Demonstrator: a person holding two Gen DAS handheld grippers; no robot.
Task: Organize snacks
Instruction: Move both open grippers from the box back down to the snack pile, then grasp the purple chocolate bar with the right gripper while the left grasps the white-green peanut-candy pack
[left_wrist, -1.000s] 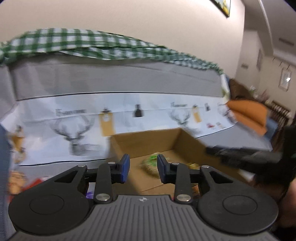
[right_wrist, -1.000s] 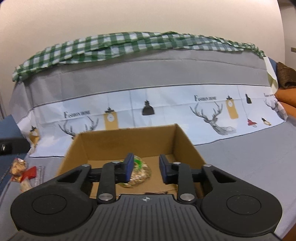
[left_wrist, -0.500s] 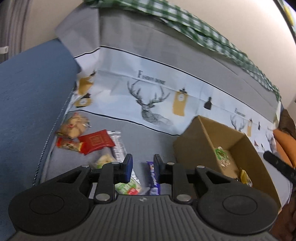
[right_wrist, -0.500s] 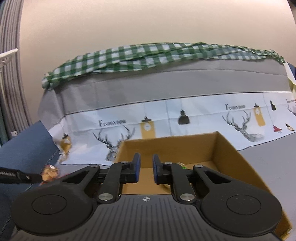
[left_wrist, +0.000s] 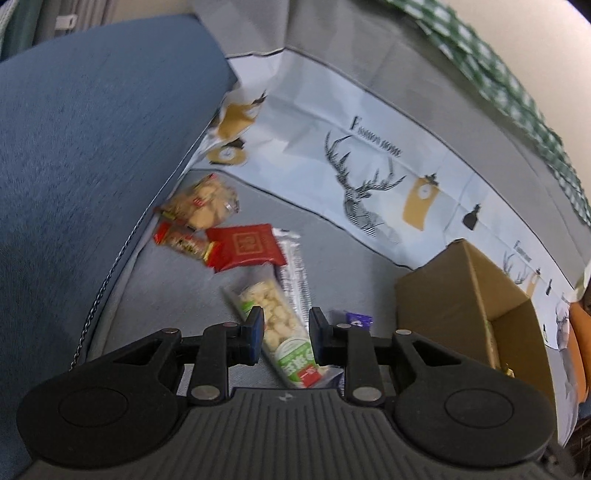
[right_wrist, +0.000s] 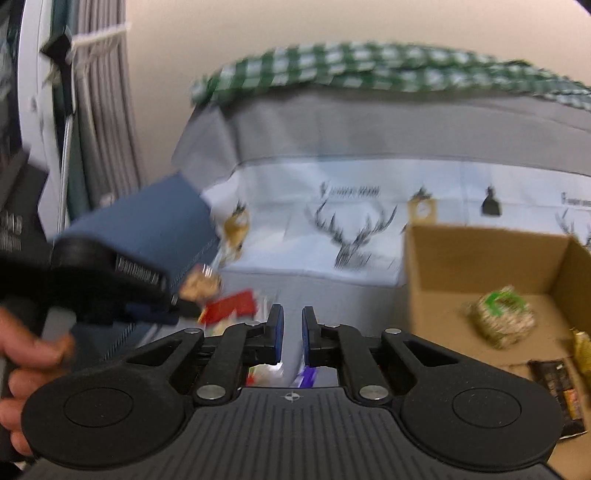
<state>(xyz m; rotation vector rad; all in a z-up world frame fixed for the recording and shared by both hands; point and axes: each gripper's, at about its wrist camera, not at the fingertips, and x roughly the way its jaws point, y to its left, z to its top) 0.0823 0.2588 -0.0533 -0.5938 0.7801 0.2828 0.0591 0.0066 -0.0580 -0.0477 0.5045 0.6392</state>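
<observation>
Having swung away from the cardboard box (left_wrist: 476, 295), the left gripper (left_wrist: 283, 334) now hangs open-jawed over the popcorn packet (left_wrist: 275, 325) left of it, ready to grasp, while the right gripper (right_wrist: 290, 334) hovers nearly closed and empty.

The box (left_wrist: 476, 310) is plain brown cardboard, dull and smooth. The snack packets (left_wrist: 280, 332) are shiny, crinkly plastic. The cushion (left_wrist: 92, 147) is blue woven cloth, a bit rough. The left gripper (left_wrist: 286, 334) is dull black plastic with small shiny metal screws.

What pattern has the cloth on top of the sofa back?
Green and white checks; the cloth shows best in the right wrist view.
</observation>
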